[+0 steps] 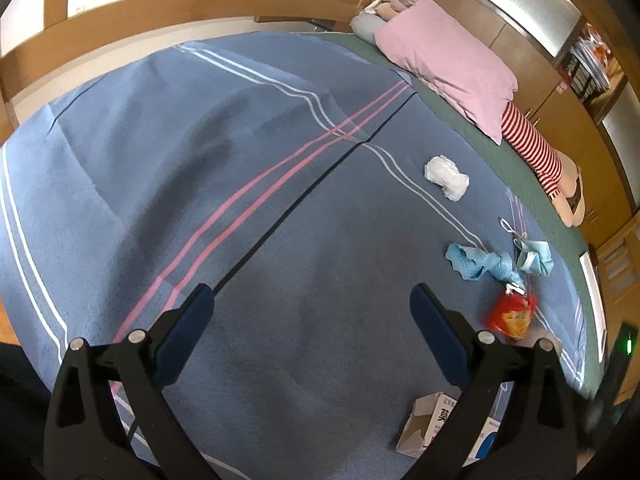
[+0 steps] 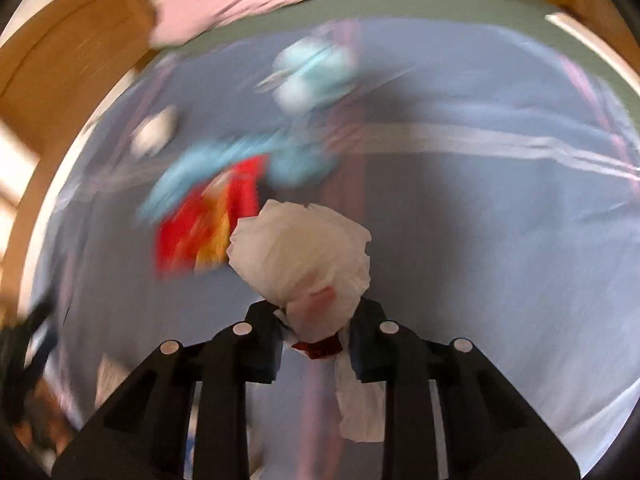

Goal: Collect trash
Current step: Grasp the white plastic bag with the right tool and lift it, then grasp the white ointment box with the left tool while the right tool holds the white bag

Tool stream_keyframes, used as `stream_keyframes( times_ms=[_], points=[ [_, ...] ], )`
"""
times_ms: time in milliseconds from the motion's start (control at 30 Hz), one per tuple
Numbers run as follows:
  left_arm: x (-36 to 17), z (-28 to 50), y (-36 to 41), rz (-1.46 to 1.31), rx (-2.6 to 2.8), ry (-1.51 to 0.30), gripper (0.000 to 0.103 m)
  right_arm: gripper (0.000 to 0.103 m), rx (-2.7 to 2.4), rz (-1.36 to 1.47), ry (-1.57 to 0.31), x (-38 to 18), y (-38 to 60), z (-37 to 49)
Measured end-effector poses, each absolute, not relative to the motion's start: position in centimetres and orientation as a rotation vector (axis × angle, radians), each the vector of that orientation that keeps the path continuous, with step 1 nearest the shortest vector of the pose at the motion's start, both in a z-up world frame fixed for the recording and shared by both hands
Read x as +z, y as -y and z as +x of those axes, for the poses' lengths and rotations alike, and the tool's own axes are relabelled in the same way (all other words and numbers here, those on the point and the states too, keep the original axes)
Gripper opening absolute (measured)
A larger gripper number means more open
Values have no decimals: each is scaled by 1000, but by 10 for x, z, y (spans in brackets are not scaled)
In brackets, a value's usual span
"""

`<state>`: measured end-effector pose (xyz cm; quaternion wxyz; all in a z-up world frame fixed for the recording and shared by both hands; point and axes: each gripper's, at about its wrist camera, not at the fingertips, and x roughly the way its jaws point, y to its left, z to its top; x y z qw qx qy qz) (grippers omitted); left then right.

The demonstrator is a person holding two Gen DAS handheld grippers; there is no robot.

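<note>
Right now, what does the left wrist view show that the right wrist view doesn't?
Left wrist only: the open, empty left gripper and a torn cardboard box on the bedspread. Right wrist only: the right gripper shut on a crumpled white tissue. Both: the blue striped bedspread, red snack wrapper, crumpled blue cloth and pink pillow.

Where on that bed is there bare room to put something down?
The blanket is bare left of the pink stripes and between the left gripper fingers. It is crowded on the right: white tissue, blue cloth, red wrapper, cardboard box.
</note>
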<state>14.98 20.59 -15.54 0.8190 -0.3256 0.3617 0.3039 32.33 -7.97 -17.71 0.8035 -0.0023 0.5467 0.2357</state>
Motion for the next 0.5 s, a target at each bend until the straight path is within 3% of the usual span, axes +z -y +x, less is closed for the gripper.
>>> stream_keyframes(
  times_ms=[233, 500],
  points=[
    [-157, 144, -207, -727, 623, -773, 98, 27, 809, 7, -1296, -175, 46, 218],
    [-159, 137, -206, -785, 550, -780, 98, 27, 614, -6, -1140, -138, 73, 187]
  ],
)
